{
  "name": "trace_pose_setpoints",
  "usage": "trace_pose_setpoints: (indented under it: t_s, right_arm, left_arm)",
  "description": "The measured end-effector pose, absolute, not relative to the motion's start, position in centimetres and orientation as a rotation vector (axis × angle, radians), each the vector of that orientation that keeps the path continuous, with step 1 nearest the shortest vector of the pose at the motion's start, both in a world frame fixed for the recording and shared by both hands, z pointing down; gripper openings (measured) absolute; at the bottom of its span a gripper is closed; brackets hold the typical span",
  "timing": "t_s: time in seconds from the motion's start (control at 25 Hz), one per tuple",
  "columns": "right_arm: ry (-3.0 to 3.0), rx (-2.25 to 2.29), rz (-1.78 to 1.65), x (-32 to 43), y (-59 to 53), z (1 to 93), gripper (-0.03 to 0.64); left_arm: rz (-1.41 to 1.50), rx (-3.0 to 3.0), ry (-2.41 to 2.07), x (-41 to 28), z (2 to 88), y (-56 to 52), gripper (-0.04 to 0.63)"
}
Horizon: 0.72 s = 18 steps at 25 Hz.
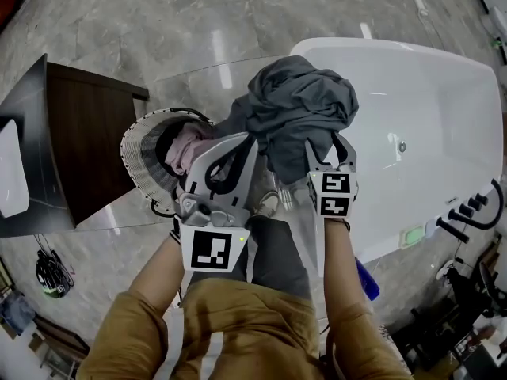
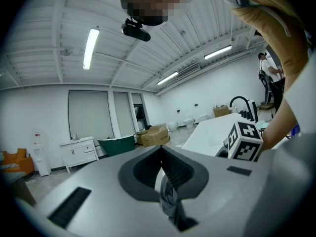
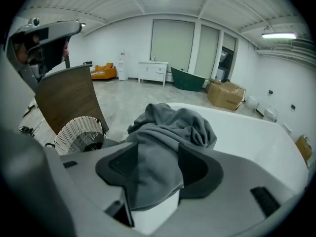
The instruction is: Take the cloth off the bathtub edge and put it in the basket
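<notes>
A bunched grey cloth (image 1: 299, 105) hangs over the near edge of the white bathtub (image 1: 432, 93). My left gripper (image 1: 242, 145) is at the cloth's left side. In the left gripper view it (image 2: 161, 154) is shut, pinching a thin fold of the cloth (image 2: 168, 199), and points up toward the ceiling. My right gripper (image 1: 329, 149) reaches into the cloth's lower right. Its jaws (image 3: 158, 154) stand apart, and the cloth (image 3: 173, 125) lies loose between them. The white wicker basket (image 1: 150, 161) stands on the floor left of the tub, with a pink cloth (image 1: 184, 149) inside.
A dark wooden cabinet (image 1: 87, 141) stands left of the basket (image 3: 79, 135). Black tap fittings (image 1: 467, 212) sit on the tub's right end. Black cables (image 1: 51, 275) lie on the floor at the lower left. The tub (image 3: 256, 142) stretches away to the right.
</notes>
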State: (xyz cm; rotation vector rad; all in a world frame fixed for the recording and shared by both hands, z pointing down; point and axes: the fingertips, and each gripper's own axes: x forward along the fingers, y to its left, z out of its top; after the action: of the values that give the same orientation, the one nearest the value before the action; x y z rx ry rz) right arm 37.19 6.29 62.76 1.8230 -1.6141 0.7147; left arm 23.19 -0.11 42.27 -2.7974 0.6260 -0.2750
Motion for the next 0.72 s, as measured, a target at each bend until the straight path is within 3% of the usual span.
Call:
trace_pose_setpoints:
  t_s: [0.28,0.72]
  right_arm:
    - [-1.607,1.793,0.772,37.6,4.7,66.0,0.341]
    - [-1.638,1.742,0.765,37.0,2.3,68.9,0.362]
  left_arm:
    - [-0.290,-2.808,0.643,23.5,44.5,-0.4,0.003]
    - [-0.307,-2.817,0.673,23.7,45.7,-1.0,0.003]
